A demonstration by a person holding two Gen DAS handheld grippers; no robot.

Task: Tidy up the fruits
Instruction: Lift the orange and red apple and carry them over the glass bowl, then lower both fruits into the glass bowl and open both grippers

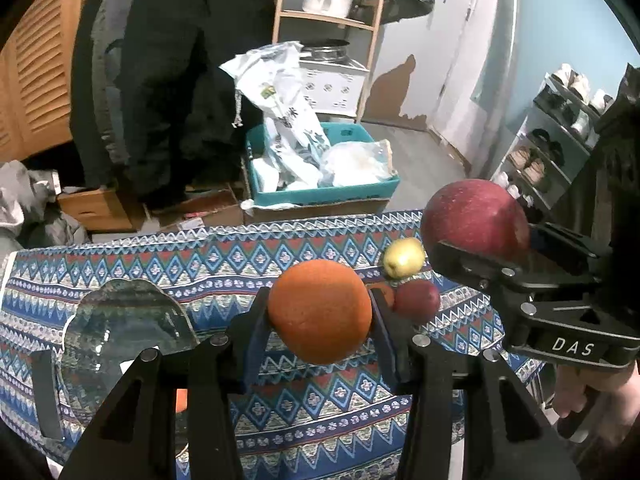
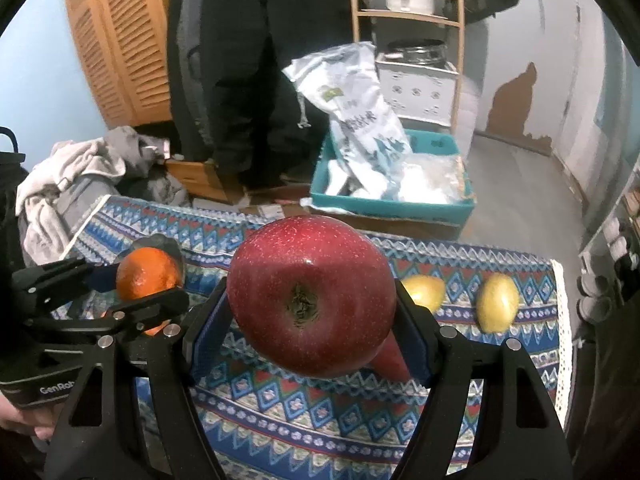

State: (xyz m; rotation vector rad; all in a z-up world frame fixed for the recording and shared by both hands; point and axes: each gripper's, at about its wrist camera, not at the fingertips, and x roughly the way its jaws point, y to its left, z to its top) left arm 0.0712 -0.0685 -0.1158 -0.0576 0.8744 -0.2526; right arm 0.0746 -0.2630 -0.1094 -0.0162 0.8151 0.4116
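Note:
My left gripper (image 1: 320,312) is shut on an orange (image 1: 320,310) and holds it above the patterned tablecloth (image 1: 208,264). My right gripper (image 2: 314,308) is shut on a big red apple (image 2: 312,292), also held above the table; it shows at the right of the left wrist view (image 1: 476,220). On the cloth lie a yellow apple (image 1: 403,257), a small red apple (image 1: 418,300) and part of another orange (image 1: 382,292). The right wrist view shows two yellow fruits (image 2: 425,291) (image 2: 497,302). A clear glass plate (image 1: 124,320) sits at the left.
Past the table's far edge stand a teal crate (image 1: 320,196) with plastic bags, cardboard boxes (image 1: 192,212) and a wooden shelf (image 1: 328,16). A shoe rack (image 1: 560,136) is at the right. A pile of clothes (image 2: 72,184) lies left of the table.

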